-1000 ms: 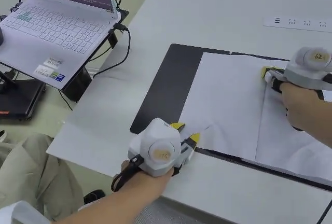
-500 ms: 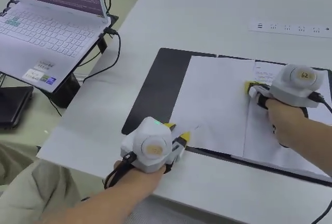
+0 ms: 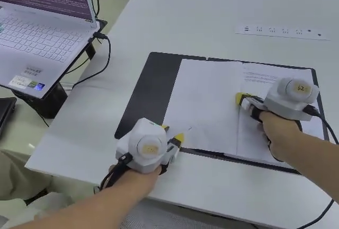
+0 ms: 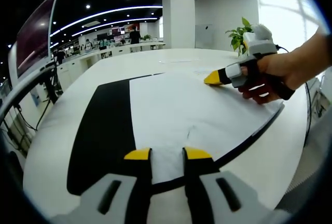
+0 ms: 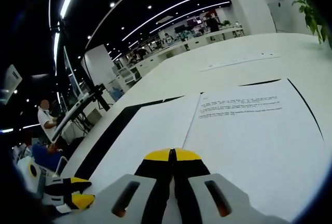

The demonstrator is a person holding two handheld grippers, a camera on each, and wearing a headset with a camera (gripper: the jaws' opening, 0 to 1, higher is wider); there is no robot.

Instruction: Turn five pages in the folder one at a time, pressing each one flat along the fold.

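A black folder (image 3: 139, 94) lies open on the white table, with a blank white page (image 3: 204, 102) on its left half and a page with printed lines (image 5: 249, 130) on its right. My right gripper (image 3: 241, 99) is shut, and its yellow tips (image 5: 173, 155) rest on the fold between the two pages. My left gripper (image 3: 171, 133) sits at the near corner of the blank page. Its jaws (image 4: 167, 154) are open by a narrow gap over the page's near edge (image 4: 171, 169). The right gripper (image 4: 213, 78) is seen across the page in the left gripper view.
An open laptop (image 3: 37, 43) stands on a raised stand at the far left, with a black cable (image 3: 103, 54) running by the table edge. A white power strip (image 3: 280, 30) lies at the back of the table. The table's near edge (image 3: 212, 208) runs just below the folder.
The head camera has shifted. My right gripper has slid along the fold toward me. The left gripper has stayed at the page's near corner.
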